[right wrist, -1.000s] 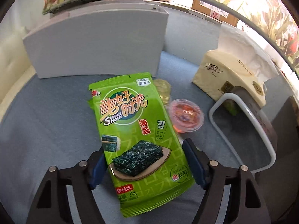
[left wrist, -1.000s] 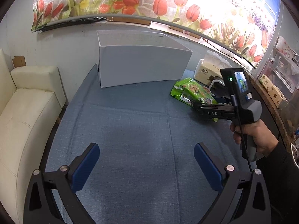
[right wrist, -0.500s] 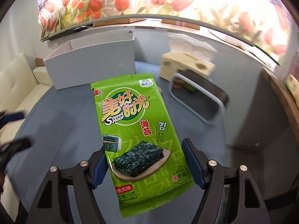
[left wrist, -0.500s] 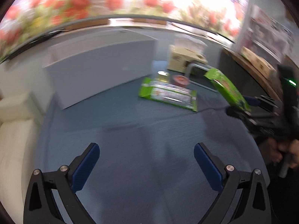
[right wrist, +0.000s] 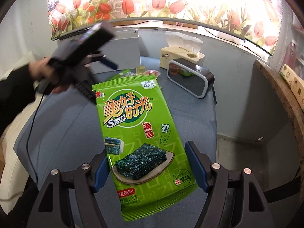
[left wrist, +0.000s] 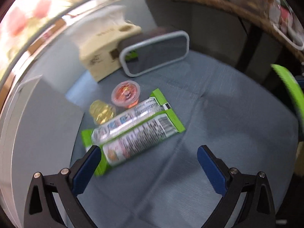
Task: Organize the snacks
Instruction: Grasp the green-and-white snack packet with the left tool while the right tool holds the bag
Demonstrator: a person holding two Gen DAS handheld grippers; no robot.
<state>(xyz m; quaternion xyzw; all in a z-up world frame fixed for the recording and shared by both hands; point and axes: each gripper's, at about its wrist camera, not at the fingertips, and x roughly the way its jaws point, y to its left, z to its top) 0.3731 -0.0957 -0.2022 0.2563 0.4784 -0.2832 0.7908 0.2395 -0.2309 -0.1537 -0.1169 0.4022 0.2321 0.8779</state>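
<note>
Jaws of the right gripper [right wrist: 146, 169] clench the seaweed packet [right wrist: 140, 133], lifted clear since earlier; left gripper [left wrist: 148, 169] (released) now overhangs the remaining packet [left wrist: 133, 133].

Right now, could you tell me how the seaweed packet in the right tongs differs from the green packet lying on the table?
The seaweed packet is held off the table between the pads of the right tongs; the green packet lies flat on the blue tablecloth, ungripped, under the open left tongs. The seaweed packet shows its printed front; the green packet shows its silvery back with small print. Both are green snack wrappers.
</note>
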